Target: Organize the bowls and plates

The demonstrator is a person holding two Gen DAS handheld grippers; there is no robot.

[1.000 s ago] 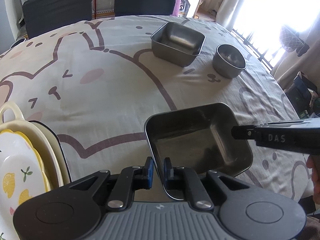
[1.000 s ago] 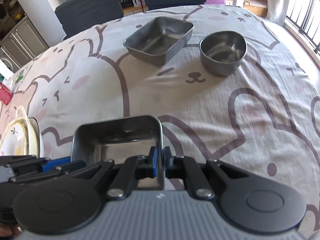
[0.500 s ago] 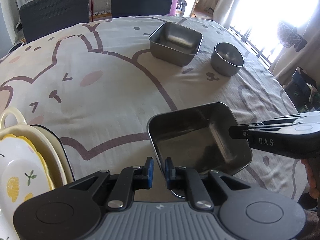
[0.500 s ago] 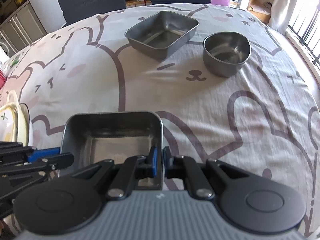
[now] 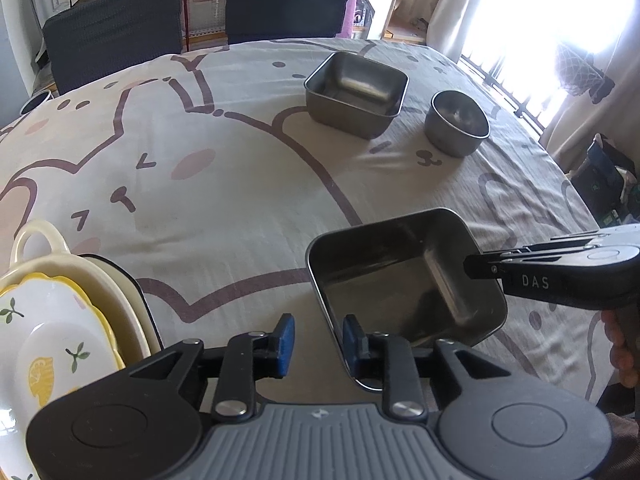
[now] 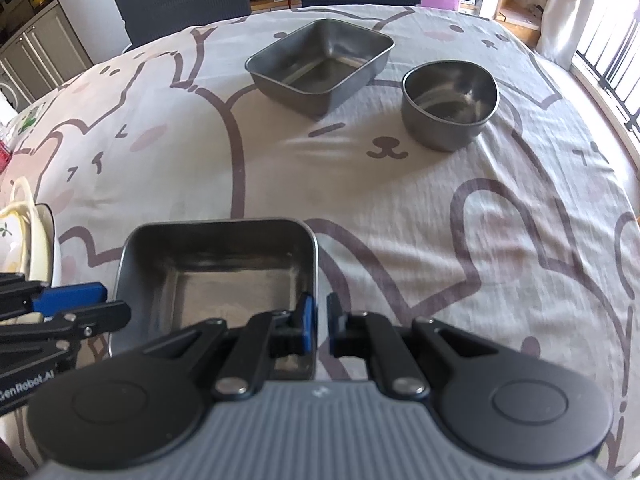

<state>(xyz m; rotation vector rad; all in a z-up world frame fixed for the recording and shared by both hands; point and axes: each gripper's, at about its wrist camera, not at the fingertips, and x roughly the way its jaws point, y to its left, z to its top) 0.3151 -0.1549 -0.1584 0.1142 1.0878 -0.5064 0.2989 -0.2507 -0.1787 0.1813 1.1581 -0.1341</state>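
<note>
A square steel tray sits near the table's front edge; it also shows in the right wrist view. My left gripper is open, its jaws astride the tray's near-left rim with a clear gap. My right gripper is shut on the tray's right rim. A second square steel tray and a round steel bowl stand at the far side. Stacked ceramic plates lie at the left.
The table has a grey cartoon-bear cloth. Two dark chairs stand behind it. A bright window with railing is at the right. The plate stack's edge shows in the right wrist view.
My left gripper has opened and let go of the near tray's rim. My right gripper stays clamped on the tray, which has shifted slightly.
</note>
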